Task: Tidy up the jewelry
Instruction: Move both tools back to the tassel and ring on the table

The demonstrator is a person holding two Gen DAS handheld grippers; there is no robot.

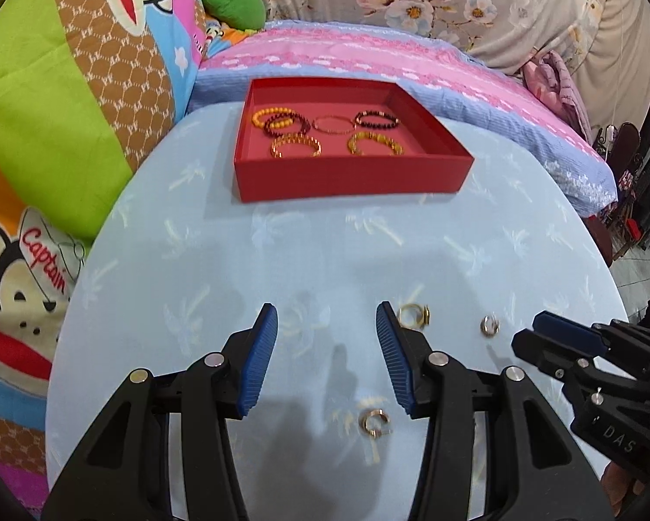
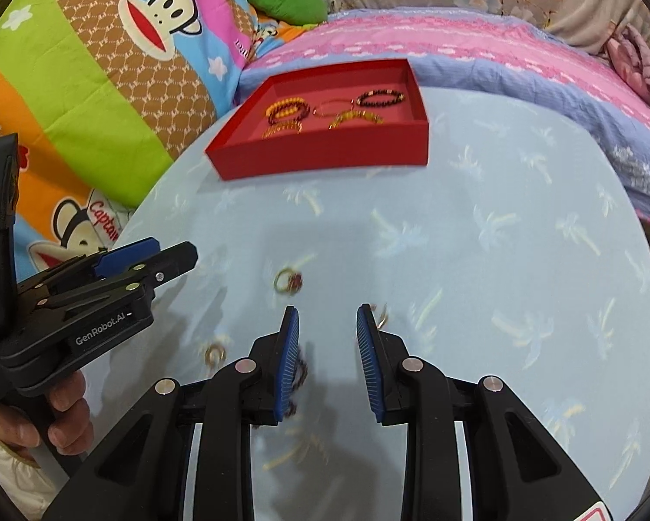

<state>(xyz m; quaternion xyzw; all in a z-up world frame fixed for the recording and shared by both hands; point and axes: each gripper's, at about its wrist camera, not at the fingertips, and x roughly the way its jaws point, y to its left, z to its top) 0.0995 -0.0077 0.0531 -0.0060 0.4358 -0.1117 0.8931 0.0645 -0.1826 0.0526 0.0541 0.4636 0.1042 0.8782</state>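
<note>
Left tool (image 1: 327, 317): jaws partly apart, nothing between the pads, over the blue palm-print counter (image 1: 325, 252). Right tool (image 2: 327, 319): narrower gap, also empty. Red tray (image 1: 351, 173) at the counter's far side holds six bracelets (image 1: 296, 145). Loose on the counter: a gold ring (image 1: 413, 315), a silver ring (image 1: 489, 325) and a gold hoop (image 1: 373, 422) near the left tool.

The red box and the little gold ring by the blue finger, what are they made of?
The shallow red box looks like matte cardboard: flat, thin walls, crisp folded corners, no shine. The small gold ring looks like polished metal, since it glints, though gold-coloured plastic cannot be ruled out.
</note>
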